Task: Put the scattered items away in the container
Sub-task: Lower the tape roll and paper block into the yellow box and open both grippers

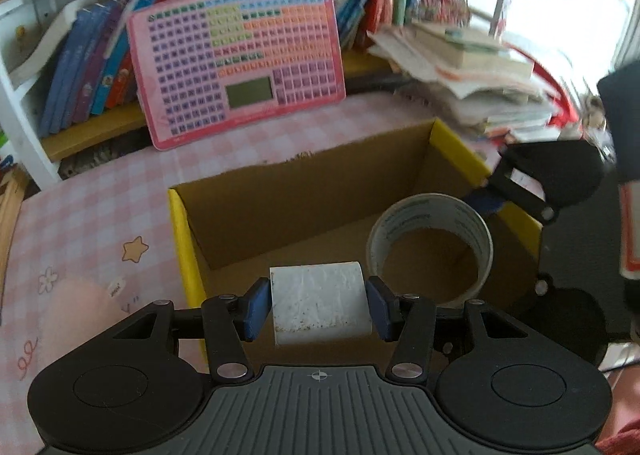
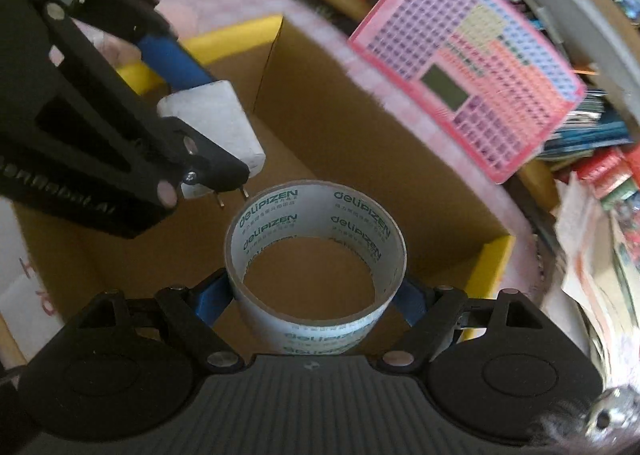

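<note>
My left gripper (image 1: pixel 319 305) is shut on a white plug adapter (image 1: pixel 320 303) and holds it over the open cardboard box (image 1: pixel 256 215) with yellow edges. The adapter also shows in the right wrist view (image 2: pixel 216 123), its two metal prongs pointing down. My right gripper (image 2: pixel 314 295) is shut on a tape roll (image 2: pixel 316 255) with green print, held above the box floor (image 2: pixel 360 159). In the left wrist view the tape roll (image 1: pixel 430 247) hangs to the right of the adapter, with the right gripper's fingers (image 1: pixel 516 191) beside it.
A pink keypad toy (image 1: pixel 236 63) leans against a shelf of books (image 1: pixel 92 67) behind the box. A heap of papers and books (image 1: pixel 472 71) lies at the back right. The box stands on a pink checked cloth (image 1: pixel 88 223).
</note>
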Demonstrator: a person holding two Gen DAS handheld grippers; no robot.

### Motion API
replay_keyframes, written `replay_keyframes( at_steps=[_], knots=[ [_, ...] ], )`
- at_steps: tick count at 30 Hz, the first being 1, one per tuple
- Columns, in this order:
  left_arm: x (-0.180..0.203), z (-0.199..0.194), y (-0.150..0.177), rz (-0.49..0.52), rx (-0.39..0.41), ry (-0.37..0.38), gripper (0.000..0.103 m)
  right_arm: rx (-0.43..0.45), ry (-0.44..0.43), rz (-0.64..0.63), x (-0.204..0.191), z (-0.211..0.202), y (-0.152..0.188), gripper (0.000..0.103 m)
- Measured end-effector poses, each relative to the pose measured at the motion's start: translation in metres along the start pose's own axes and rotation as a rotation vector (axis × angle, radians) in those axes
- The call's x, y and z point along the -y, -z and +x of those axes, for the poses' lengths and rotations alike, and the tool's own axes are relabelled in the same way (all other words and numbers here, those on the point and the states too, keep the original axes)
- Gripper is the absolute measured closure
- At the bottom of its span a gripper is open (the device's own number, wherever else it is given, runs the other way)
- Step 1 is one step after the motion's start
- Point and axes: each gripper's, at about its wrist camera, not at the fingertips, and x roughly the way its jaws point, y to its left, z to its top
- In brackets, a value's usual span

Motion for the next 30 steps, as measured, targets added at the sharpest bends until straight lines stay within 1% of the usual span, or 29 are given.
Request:
replay_keyframes(
  at_steps=[3, 6, 7, 9, 12, 14, 17, 19, 22, 26, 30],
  knots=[
    [0.006, 0.01, -0.002, 0.023, -0.01, -0.022, 0.052, -0.025, -0.029, -0.015, 0.003, 0.012, -0.003, 0.019],
    [0.011, 0.018, -0.004, 0.04, -0.024, -0.03, 0.052, -0.027, -0.046, -0.033, 0.004, 0.017, -0.005, 0.02],
    [0.012, 0.02, -0.004, 0.045, -0.027, -0.04, 0.053, -0.03, -0.054, -0.036, 0.005, 0.018, -0.006, 0.02],
    [0.012, 0.02, -0.005, 0.05, -0.017, -0.049, 0.053, -0.028, -0.059, -0.038, 0.006, 0.02, -0.007, 0.02],
    [0.012, 0.019, -0.006, 0.06, -0.008, -0.041, 0.051, -0.019, -0.06, -0.037, 0.007, 0.02, -0.008, 0.019],
    [0.014, 0.018, -0.006, 0.074, -0.001, -0.05, 0.044, -0.012, -0.06, -0.031, 0.008, 0.018, -0.009, 0.018],
    [0.015, 0.015, -0.006, 0.084, -0.001, -0.054, 0.039, -0.001, -0.062, -0.024, 0.01, 0.015, -0.011, 0.017],
    [0.014, 0.013, -0.006, 0.076, 0.006, -0.063, 0.036, 0.005, -0.062, -0.02, 0.011, 0.012, -0.01, 0.017],
    [0.013, 0.009, -0.005, 0.069, 0.011, -0.075, 0.035, 0.011, -0.066, -0.007, 0.012, 0.009, -0.009, 0.016],
    [0.014, 0.0, -0.004, 0.066, 0.031, -0.103, 0.025, 0.036, -0.049, 0.001, 0.011, 0.002, -0.006, 0.016],
    [0.012, -0.013, -0.002, 0.041, 0.055, -0.115, 0.021, 0.075, -0.044, 0.022, 0.014, -0.007, -0.004, 0.013]
  ],
)
